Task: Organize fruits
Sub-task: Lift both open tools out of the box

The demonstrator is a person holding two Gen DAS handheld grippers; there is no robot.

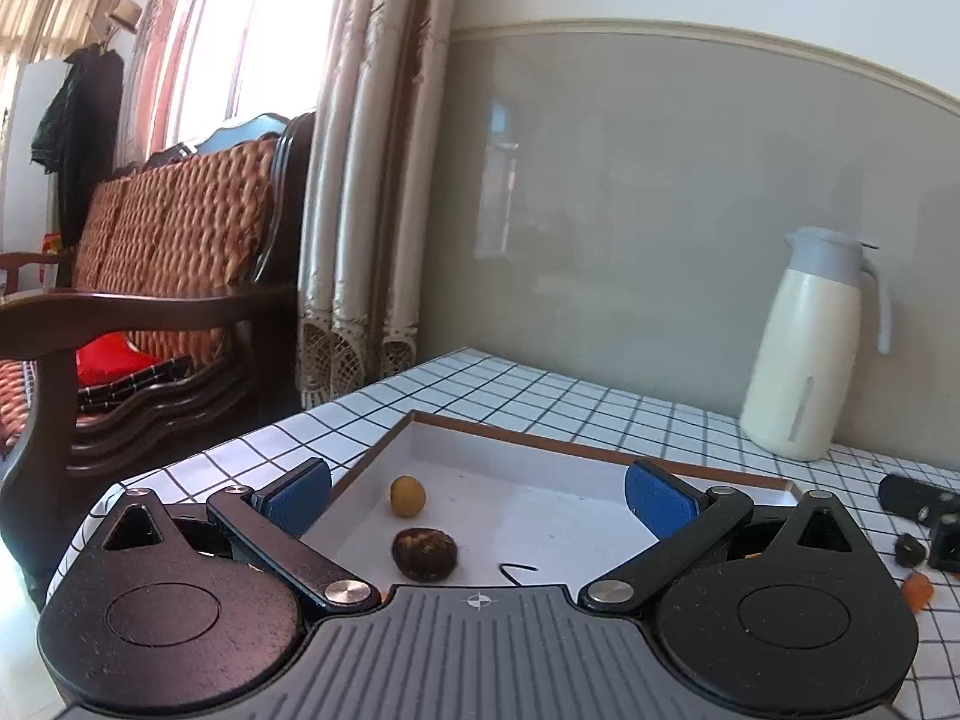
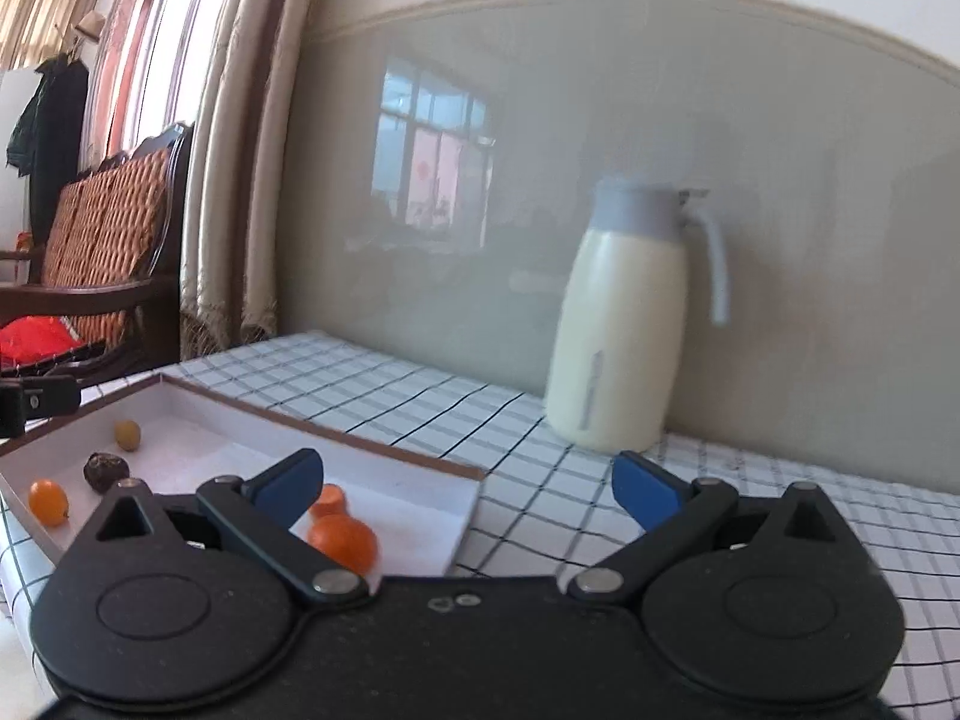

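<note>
Two hand-held tongs hover over a table [image 2: 420, 396] covered in a white cloth with a dark grid. The left tongs [image 1: 477, 495] stand wide open with nothing between their blue-padded fingers [image 1: 300, 495], poised above a shallow white tray [image 1: 540, 450] with a brown rim. The right tongs [image 2: 468, 486] are likewise spread open and empty, held over the tray's right end and the cloth beside it.

Inside the tray, seen from the right wrist, lie a small yellow-green fruit [image 2: 127, 435] toward the far left, a dark wrinkled fruit [image 2: 106, 471] just in front of it, and a small orange fruit [image 2: 48, 501] near the front wall. Two more orange fruits rest close together farther right: a round one [image 2: 342, 543] and a smaller piece [image 2: 329, 499] behind it, partly hidden by the right tongs' left finger. From the left wrist, another orange bit [image 1: 917, 591] and dark pieces [image 1: 912, 549] lie on the cloth outside the tray.

A cream jug [image 2: 624, 324] with a grey lid stands upright against the grey wall panel, well apart from the tray. A wooden bench [image 1: 150, 276] with woven cushions sits by curtains [image 1: 360, 210].
</note>
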